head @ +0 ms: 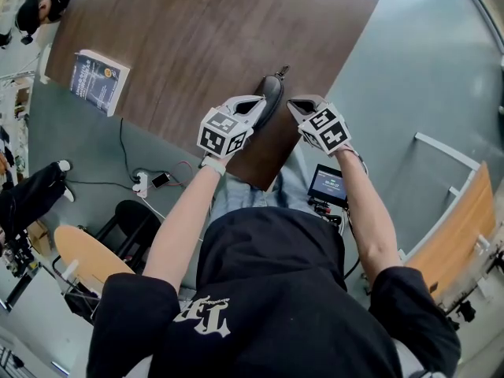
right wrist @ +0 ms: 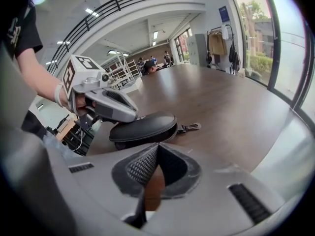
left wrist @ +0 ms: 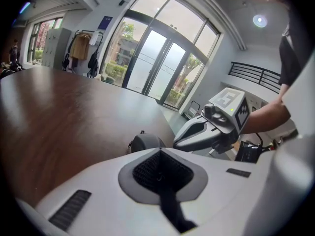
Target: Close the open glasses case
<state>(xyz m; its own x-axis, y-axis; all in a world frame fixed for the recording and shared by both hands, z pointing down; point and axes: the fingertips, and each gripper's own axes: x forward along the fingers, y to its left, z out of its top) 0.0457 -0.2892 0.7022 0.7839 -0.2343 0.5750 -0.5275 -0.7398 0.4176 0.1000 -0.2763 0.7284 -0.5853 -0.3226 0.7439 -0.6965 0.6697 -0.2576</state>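
Note:
A black zip-up glasses case (head: 272, 93) lies near the front edge of the brown table (head: 197, 30). In the right gripper view the case (right wrist: 145, 127) has its lid down, with a thin gap showing on the right by the zip pull (right wrist: 189, 127). My left gripper (head: 262, 103) is shut, and its tip rests on top of the lid. The left gripper view shows its jaws (left wrist: 157, 152) meeting just in front of the case (left wrist: 146, 142). Just to the right of the case, my right gripper (head: 295, 105) is shut and holds nothing, apart from the case.
A blue book (head: 98, 79) lies at the table's left edge. The table's front corner is just under the grippers. Below it are a small screen (head: 327, 183), a power strip (head: 142, 183) with cables and a round stool (head: 83, 254) on the floor.

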